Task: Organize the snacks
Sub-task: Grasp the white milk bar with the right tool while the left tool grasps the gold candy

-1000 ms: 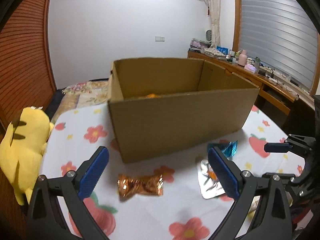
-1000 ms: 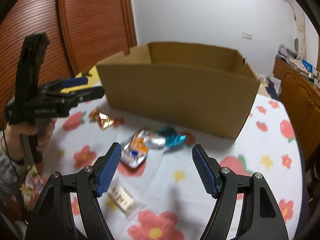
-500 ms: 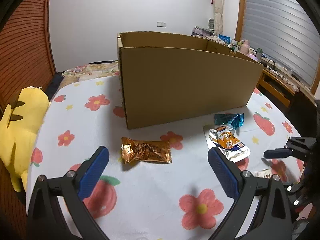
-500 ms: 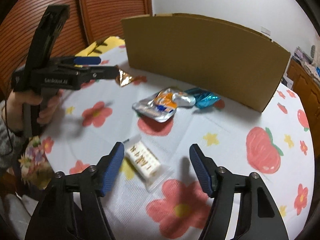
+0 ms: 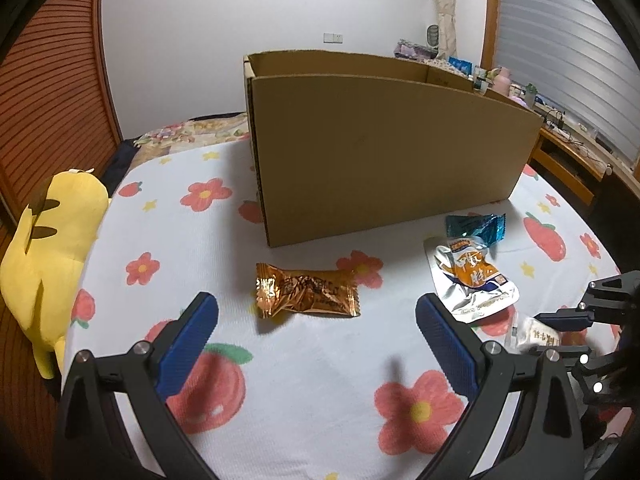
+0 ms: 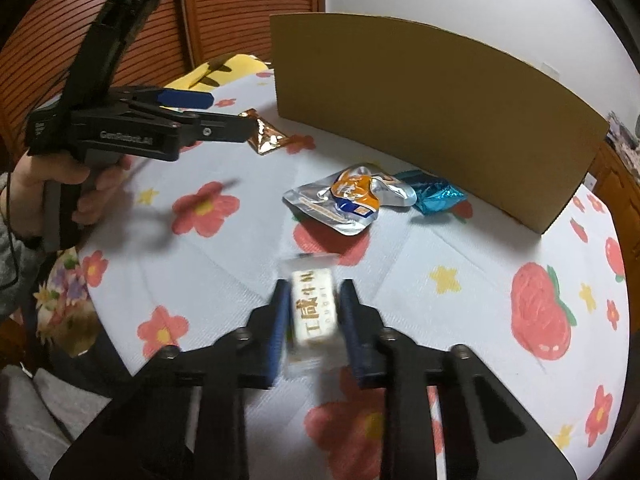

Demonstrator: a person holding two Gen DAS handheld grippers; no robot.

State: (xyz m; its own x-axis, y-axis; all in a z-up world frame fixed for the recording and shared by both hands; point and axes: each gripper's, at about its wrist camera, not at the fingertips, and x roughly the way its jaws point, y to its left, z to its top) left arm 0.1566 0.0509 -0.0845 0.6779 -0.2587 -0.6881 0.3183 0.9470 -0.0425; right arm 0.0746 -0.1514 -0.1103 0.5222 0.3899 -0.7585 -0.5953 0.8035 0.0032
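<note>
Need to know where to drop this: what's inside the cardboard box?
From the left wrist view, only the cardboard box and the upper strip of its inner walls show; the front wall hides the floor and any contents.

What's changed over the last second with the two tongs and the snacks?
The right tongs dropped to the table and closed on the white candy packet. The left tongs lowered toward the orange wrapper, still open. The silver pouch, blue wrapper and cardboard box stayed put.
</note>
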